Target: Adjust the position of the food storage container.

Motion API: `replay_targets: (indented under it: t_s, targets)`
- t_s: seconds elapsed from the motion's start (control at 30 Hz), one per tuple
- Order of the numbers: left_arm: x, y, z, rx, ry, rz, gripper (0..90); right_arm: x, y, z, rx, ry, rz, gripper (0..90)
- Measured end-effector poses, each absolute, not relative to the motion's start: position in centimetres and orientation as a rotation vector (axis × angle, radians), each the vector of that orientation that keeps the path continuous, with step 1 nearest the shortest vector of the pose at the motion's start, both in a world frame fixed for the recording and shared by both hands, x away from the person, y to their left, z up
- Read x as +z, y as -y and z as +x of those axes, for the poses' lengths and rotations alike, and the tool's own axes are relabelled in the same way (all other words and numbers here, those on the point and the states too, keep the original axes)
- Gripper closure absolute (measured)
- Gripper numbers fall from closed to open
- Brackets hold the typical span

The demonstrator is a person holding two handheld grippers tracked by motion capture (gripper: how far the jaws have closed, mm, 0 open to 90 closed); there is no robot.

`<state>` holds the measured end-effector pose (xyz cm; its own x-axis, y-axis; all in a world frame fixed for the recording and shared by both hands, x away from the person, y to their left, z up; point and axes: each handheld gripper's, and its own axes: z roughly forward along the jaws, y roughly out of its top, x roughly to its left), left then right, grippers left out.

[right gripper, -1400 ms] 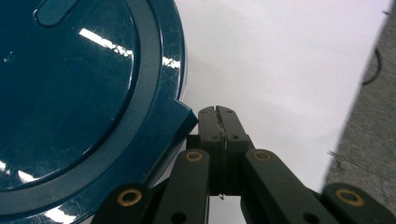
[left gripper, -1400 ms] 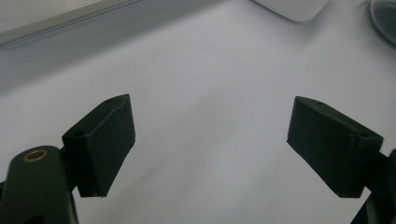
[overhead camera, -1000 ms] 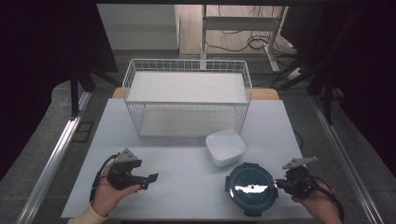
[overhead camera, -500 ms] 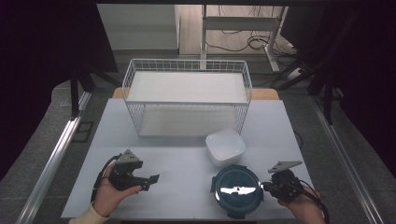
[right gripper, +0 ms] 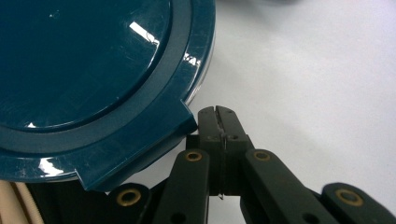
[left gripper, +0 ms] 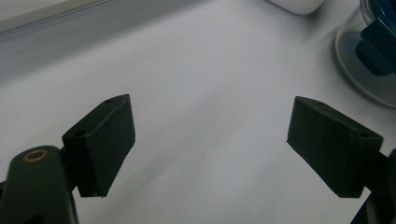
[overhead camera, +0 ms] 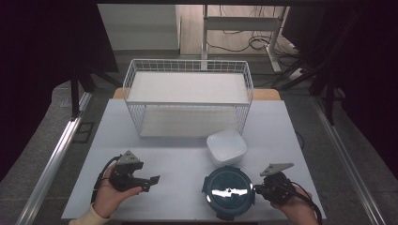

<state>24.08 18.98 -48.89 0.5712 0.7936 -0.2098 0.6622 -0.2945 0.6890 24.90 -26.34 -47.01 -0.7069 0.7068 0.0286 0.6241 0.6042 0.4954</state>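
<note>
A round container with a dark teal lid [overhead camera: 228, 192] sits near the table's front edge, right of centre. My right gripper [overhead camera: 257, 189] is shut, its tips against the lid's right side. In the right gripper view the shut jaws [right gripper: 218, 113] meet with nothing between them, touching the lid's corner tab [right gripper: 140, 154]. Left of the container my left gripper [overhead camera: 151, 183] is held open just above the table. Bare table lies between its fingers [left gripper: 105, 135] in the left gripper view, with the container [left gripper: 369, 51] farther off to the right.
A white square bowl [overhead camera: 226, 146] stands just behind the container. Behind it a white wire basket [overhead camera: 187, 98] with a shelf spans the back of the white table [overhead camera: 178, 159]. Dark floor and a metal rail [overhead camera: 51, 159] run along the left.
My right gripper has moved left with its shut tips against the container, and the container has slid left across the table. The left gripper has hardly moved.
</note>
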Motion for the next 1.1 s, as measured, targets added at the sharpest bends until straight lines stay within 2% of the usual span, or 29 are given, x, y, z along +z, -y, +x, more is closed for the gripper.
replay_targets:
  t_s: [0.67, 1.1]
  targets:
    - [-49.1, -18.9, 24.2, 0.206, -1.166, 2.047, 15.0, -47.2, 23.2, 24.5, 0.761, -2.723, 1.023, 89.7]
    - [-49.4, -19.2, 24.2, 0.203, -1.174, 2.047, 15.0, -47.5, 18.7, 26.3, 0.78, -2.736, 1.0, 89.6]
